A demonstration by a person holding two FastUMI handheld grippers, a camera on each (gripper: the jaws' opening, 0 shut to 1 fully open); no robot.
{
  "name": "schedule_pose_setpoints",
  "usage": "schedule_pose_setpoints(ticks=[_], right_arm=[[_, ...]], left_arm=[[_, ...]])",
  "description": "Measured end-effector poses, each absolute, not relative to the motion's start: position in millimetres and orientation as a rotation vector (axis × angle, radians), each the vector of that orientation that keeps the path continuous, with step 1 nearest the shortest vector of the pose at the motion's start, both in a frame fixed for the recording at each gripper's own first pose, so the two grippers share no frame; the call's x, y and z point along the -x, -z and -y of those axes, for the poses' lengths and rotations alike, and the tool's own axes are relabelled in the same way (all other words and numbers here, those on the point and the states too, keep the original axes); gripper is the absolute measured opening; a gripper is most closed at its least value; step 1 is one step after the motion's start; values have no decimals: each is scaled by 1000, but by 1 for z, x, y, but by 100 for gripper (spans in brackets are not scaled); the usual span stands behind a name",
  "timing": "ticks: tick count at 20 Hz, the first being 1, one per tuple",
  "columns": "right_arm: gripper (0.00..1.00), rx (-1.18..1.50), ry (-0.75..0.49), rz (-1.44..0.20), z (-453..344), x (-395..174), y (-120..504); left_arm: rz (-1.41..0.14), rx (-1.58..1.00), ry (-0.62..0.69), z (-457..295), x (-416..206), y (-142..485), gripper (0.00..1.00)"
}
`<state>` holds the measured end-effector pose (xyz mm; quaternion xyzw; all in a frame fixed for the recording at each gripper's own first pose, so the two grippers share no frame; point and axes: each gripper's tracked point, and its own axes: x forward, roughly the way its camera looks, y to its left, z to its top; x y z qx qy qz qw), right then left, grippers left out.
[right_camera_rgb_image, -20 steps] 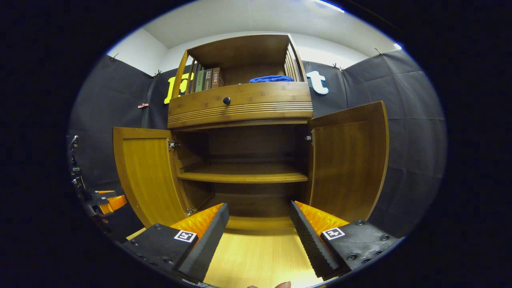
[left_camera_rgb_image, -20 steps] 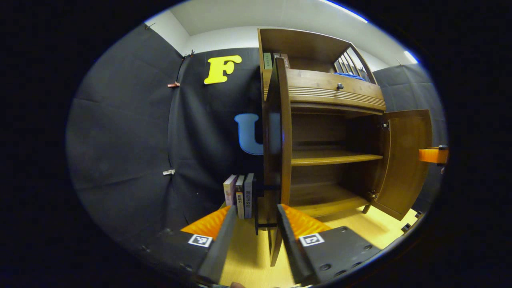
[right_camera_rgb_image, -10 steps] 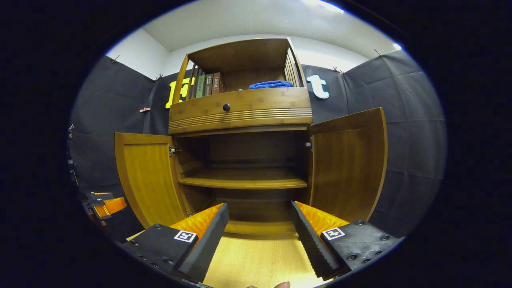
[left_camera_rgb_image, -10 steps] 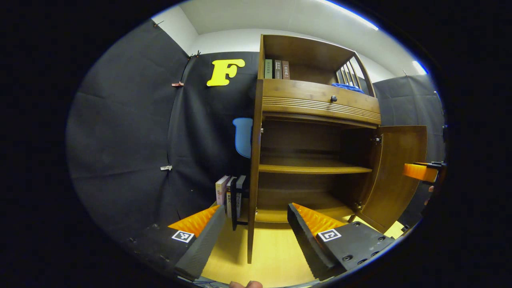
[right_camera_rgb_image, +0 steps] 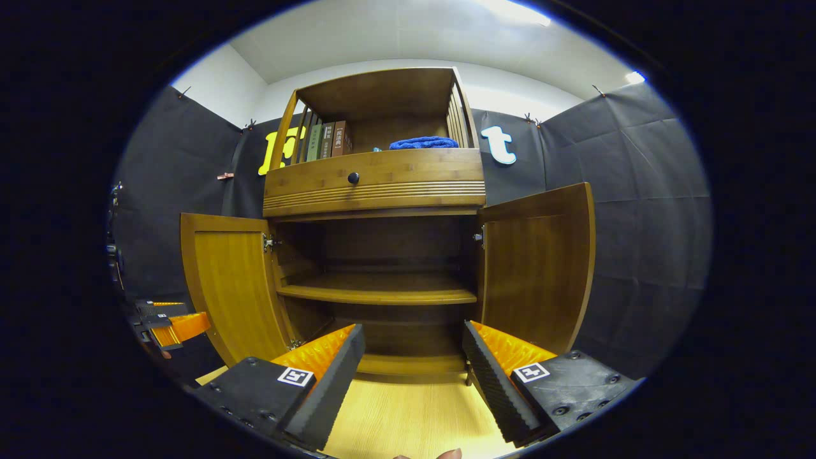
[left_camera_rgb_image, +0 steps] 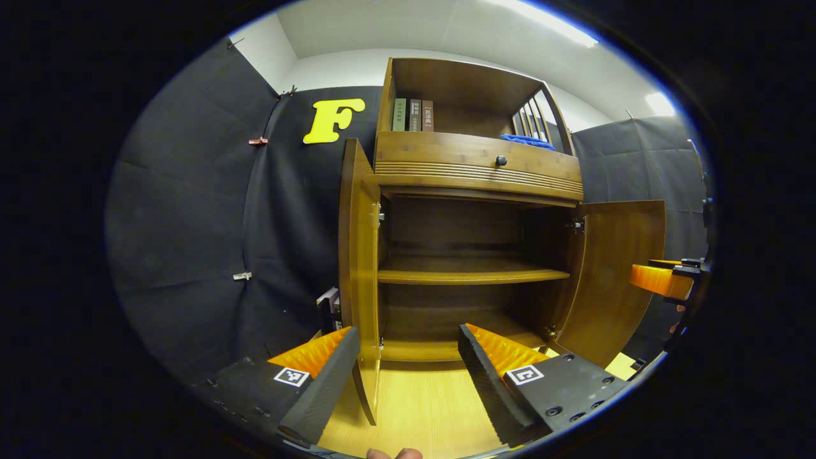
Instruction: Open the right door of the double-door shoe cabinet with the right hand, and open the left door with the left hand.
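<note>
We have the shoe cabinet point(right_camera_rgb_image: 382, 191) straight ahead of us on the pale wooden floor point(right_camera_rgb_image: 414, 414), and both its doors stand swung out: the left door point(right_camera_rgb_image: 233, 280) and the right door point(right_camera_rgb_image: 535, 268), two in all. We judge the opening step done on both sides, so what remains is only to draw our grippers back clear of the door edges. Our left gripper point(left_camera_rgb_image: 405, 376) is spread wide and grips nothing, the left door's edge point(left_camera_rgb_image: 360, 268) standing between its fingers without touching them. Our right gripper point(right_camera_rgb_image: 414, 376) is likewise wide apart and empty, facing the cabinet's middle. Inside we count one bare shelf point(right_camera_rgb_image: 379, 294). Above sit one drawer with a single knob point(right_camera_rgb_image: 353, 178), three books point(right_camera_rgb_image: 325, 140) and one blue cloth point(right_camera_rgb_image: 424, 143).
</note>
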<state>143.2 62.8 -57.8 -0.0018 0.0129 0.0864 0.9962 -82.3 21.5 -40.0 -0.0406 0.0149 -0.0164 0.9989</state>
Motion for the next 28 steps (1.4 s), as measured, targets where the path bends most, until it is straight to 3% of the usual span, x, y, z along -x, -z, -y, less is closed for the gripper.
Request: schedule_pose_setpoints(ticks=[2,4,15,16,18,23,24,28], right_arm=[[100,6,-173,-20,-64,-144,54],[92,13,-172,-11,-66,-144,52],[92,20,-159,-11,-66,-143,55],[98,21,-158,-12,-66,-142,55],[100,23,-159,-15,-68,-142,57],[100,31,-163,-20,-71,-142,59],[92,33,-164,-21,-71,-142,59],[92,27,-162,-20,-72,-145,59]], left_arm=[[-32,83,46,-18,82,40,96],[-32,87,52,-18,80,39,96],[-25,81,76,-16,71,37,96],[-26,79,78,-16,71,38,96],[-28,78,80,-17,71,40,96],[-29,86,75,-23,69,41,96],[-30,88,74,-24,69,42,96],[-32,87,73,-26,67,43,96]])
